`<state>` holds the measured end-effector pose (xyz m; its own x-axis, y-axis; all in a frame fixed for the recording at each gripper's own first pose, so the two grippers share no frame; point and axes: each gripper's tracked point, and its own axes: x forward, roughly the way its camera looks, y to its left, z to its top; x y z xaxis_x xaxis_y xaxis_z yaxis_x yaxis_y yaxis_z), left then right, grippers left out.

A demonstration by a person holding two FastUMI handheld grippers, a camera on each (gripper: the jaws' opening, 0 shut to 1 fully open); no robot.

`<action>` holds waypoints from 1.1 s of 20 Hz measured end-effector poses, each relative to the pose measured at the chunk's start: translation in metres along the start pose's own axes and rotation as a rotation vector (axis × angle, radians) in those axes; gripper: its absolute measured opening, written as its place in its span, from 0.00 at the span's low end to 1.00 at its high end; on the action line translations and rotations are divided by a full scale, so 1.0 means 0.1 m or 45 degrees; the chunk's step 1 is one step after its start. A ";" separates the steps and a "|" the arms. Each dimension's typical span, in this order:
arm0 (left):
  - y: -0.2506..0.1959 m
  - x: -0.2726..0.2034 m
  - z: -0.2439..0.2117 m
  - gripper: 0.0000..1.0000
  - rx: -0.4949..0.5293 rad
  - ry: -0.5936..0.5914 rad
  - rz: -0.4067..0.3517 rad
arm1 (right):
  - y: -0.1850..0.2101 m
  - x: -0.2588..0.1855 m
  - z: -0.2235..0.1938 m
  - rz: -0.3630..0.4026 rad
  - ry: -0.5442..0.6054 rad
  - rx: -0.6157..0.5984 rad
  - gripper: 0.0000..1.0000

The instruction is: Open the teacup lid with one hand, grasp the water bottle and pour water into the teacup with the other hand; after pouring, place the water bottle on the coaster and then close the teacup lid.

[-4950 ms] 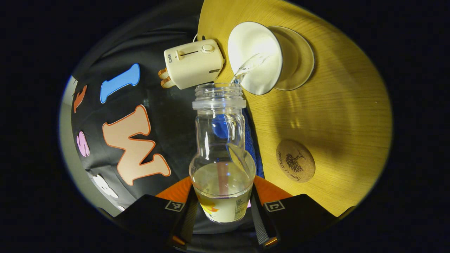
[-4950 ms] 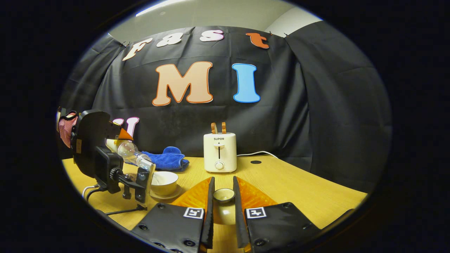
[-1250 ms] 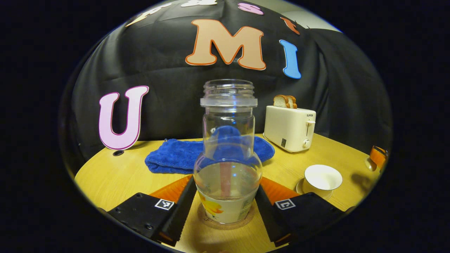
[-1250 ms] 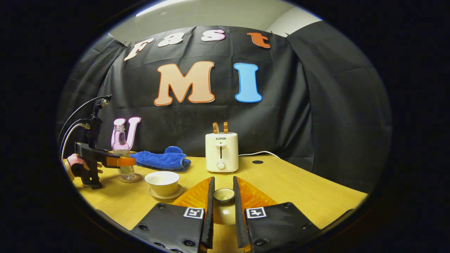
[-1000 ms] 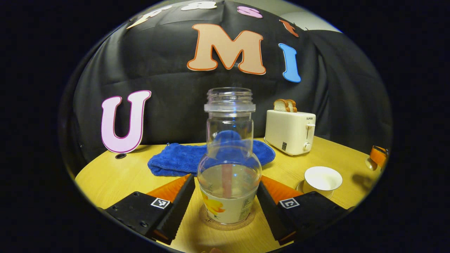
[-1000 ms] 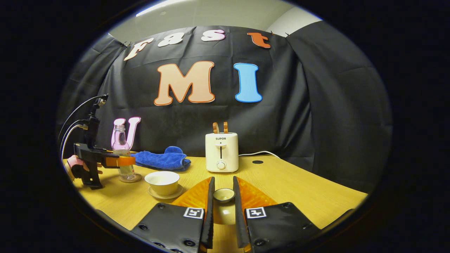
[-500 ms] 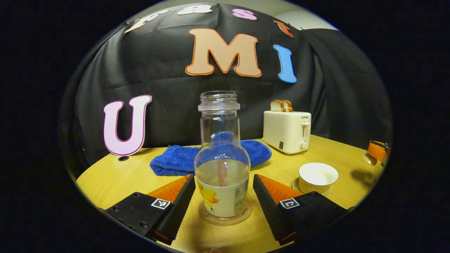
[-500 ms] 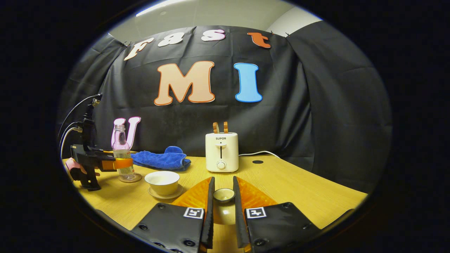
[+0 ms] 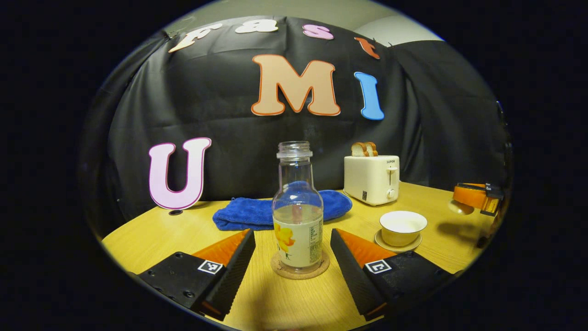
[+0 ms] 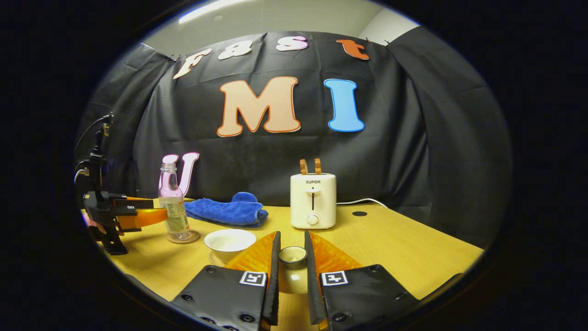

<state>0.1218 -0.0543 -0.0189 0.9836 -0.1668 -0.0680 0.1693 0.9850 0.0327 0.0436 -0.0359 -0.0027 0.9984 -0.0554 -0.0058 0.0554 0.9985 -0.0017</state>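
A clear water bottle [image 9: 297, 216] with a flower label stands upright on the round cork coaster [image 9: 299, 271], partly full and uncapped. My left gripper [image 9: 293, 246] is open, its fingers drawn back on either side of the bottle and apart from it. The white teacup [image 9: 403, 227] sits uncovered on its saucer to the right. In the right gripper view the bottle [image 10: 173, 202] and the teacup [image 10: 229, 242] stand at the left, with the left gripper [image 10: 151, 215] beside the bottle. My right gripper [image 10: 291, 252] is shut on the teacup lid [image 10: 292, 255], held above the table.
A blue cloth [image 9: 275, 209] lies behind the bottle. A cream toaster [image 9: 371, 179] with bread slices stands at the back, its cable running right. The wooden table [image 10: 404, 248] reaches to the black cloth wall.
My left gripper let go of the bottle on the coaster, opened and drew back from it. My right gripper, still holding the lid, shifted slightly toward the teacup.
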 end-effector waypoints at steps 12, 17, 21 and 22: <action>0.04 -0.21 0.10 0.96 -0.049 -0.079 0.013 | 0.89 0.56 -0.04 0.343 0.007 0.011 0.29; 0.11 -0.22 0.10 0.96 -0.050 -0.079 0.050 | 1.05 0.77 -0.06 0.379 0.025 0.013 0.29; 0.10 -0.22 0.10 0.95 -0.050 -0.079 0.051 | 1.10 0.84 -0.14 0.393 0.083 0.007 0.29; 0.10 -0.22 0.10 0.95 -0.051 -0.080 0.051 | 1.11 0.84 -0.15 0.397 0.099 0.004 0.29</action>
<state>0.1023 -0.0409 -0.0070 0.9917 -0.1282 -0.0044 0.1282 0.9917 -0.0058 0.1337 0.0704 -0.0186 0.9640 0.2531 -0.0817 -0.2527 0.9674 0.0153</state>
